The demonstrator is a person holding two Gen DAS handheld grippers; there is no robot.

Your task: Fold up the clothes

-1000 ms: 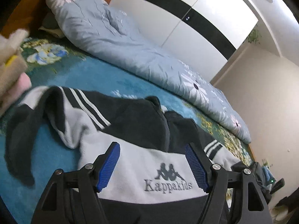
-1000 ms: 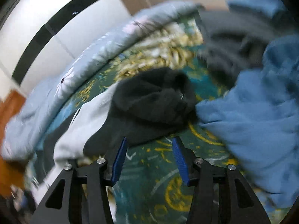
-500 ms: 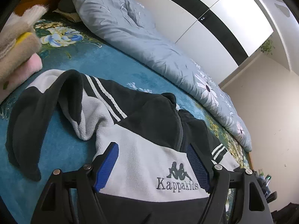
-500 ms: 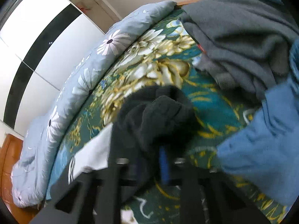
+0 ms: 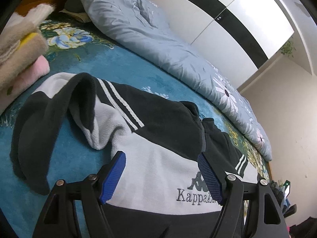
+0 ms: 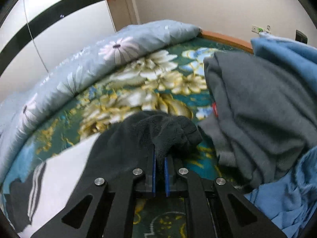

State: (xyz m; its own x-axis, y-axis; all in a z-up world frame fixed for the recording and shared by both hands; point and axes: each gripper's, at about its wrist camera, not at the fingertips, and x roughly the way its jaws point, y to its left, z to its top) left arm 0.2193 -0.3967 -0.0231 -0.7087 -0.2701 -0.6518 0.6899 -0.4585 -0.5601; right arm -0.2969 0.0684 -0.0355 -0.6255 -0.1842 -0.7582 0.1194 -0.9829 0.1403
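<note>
Folded stack [image 5: 21,45]: beige and pink pieces at 10 o'clock in your left view, lying off the work area, likely finished items kept clear.

Sleeve [image 5: 39,130]: dark, at 8 o'clock in your left view, bent back over itself and lying loose on the teal bedspread [image 5: 103,67]; judged not yet folded in.

Jacket [image 5: 158,138]: black and grey fleece with white stripes and a stitched logo, spread front-up on the bedspread. Its long axis runs from your near edge at 6 o'clock up to the collar at 1 o'clock; the zip follows that line.

Left gripper [image 5: 161,173]: your fingers stand wide, nothing between them, poised over the grey chest panel, apparently ready to pin or take the hem.

Quilt [image 5: 158,39]: pale blue, flowered, rolled along the far side from 12 to 3 o'clock, clear of the jacket.

Right gripper [image 6: 160,157]: your fingers are clamped narrow on a bunched dark cuff [image 6: 170,130], the other sleeve's end, at centre of your right view; that grip suits drawing the sleeve across the body.

Unfolded pile [image 6: 257,115]: grey and blue garments at 3 o'clock in your right view, just beside the cuff, waiting.
</note>
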